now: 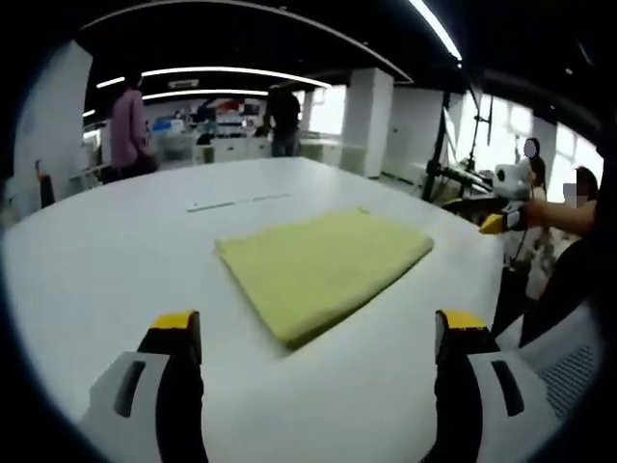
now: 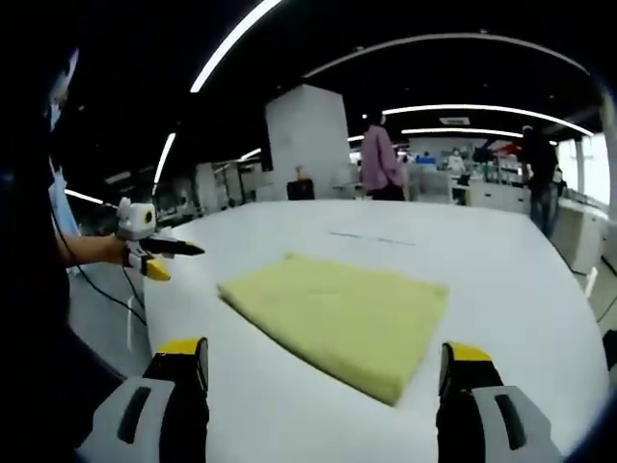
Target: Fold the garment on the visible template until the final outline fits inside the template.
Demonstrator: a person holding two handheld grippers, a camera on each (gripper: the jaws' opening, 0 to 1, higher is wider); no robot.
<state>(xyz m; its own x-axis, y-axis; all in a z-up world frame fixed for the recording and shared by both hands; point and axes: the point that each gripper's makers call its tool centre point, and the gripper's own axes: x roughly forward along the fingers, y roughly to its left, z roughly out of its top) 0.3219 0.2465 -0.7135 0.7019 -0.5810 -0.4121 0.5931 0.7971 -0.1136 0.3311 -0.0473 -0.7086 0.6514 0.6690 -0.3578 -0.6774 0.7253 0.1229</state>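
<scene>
a folded yellow garment is seen lying flat on the white tabletop, ahead of the left gripper and slightly toward its right jaw. the jaws of the left gripper are held wide apart, with nothing between them; their yellow-capped tips are raised clear of the cloth, near its closest corner. a faint dark line is marked on the tabletop beyond the garment. at the right edge of the left gripper view, the right gripper is seen off the tabletop's edge, held in a person's hand.

in the right gripper view, the same garment is shown ahead of the right gripper, between its two jaws and just beyond their tips, not touched by either. the jaws of the right gripper are likewise spread wide and empty. the left gripper is seen to the left, beside the tabletop's edge, well apart from the garment.

in the background, a person in a pink top and a person in dark clothes are seen standing beyond the far side of the tabletop, among white pillars and desks.
</scene>
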